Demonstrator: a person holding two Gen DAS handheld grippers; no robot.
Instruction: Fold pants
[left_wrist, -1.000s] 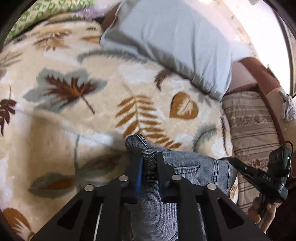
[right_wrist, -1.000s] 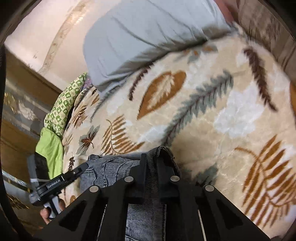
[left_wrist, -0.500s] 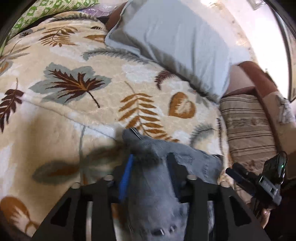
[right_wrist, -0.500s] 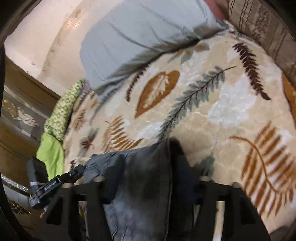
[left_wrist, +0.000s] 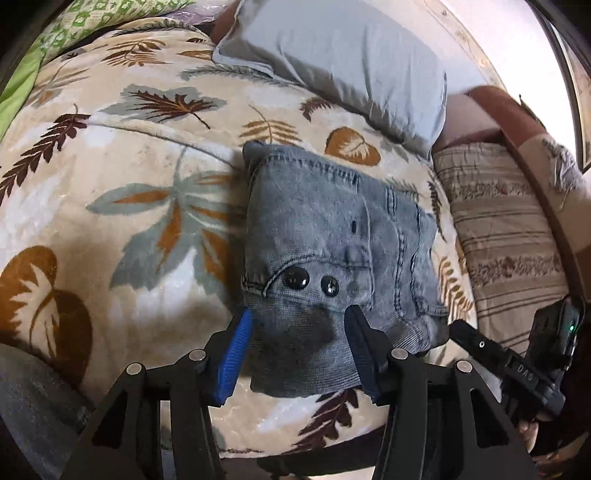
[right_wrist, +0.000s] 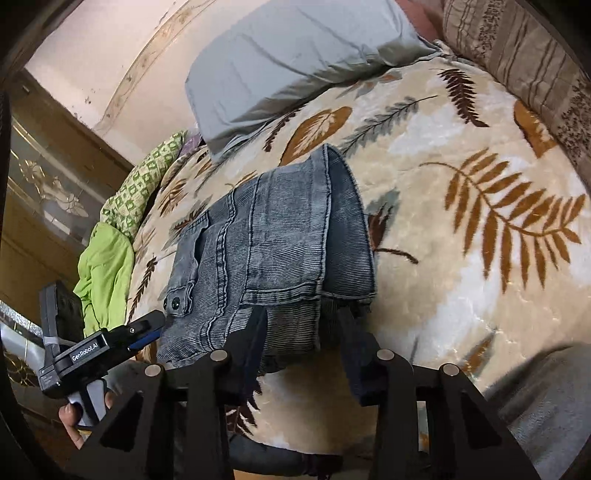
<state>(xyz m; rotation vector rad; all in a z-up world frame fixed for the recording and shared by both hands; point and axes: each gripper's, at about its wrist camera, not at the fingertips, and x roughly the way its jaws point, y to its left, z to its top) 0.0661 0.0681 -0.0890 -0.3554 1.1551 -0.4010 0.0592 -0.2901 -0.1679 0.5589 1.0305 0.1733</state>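
The grey-blue jeans (left_wrist: 325, 229) lie folded into a compact bundle on the leaf-patterned blanket (left_wrist: 140, 206), button end toward me. My left gripper (left_wrist: 299, 325) is open, its jaws either side of the bundle's near edge, holding nothing. In the right wrist view the same jeans (right_wrist: 273, 251) show with the hem fold on top. My right gripper (right_wrist: 301, 325) is open at their near edge, empty. The right gripper also shows in the left wrist view (left_wrist: 491, 354), and the left gripper in the right wrist view (right_wrist: 122, 332).
A grey-blue pillow (left_wrist: 343, 59) lies beyond the jeans. A striped cushion (left_wrist: 506, 229) sits to the right. Green cloth (right_wrist: 107, 258) is bunched at the bed's left side by a wooden cabinet (right_wrist: 44, 177). The bed's near edge is just below both grippers.
Both grippers were shut on the jeans' edge. They have opened, let the jeans drop onto the blanket, and drawn back toward me.
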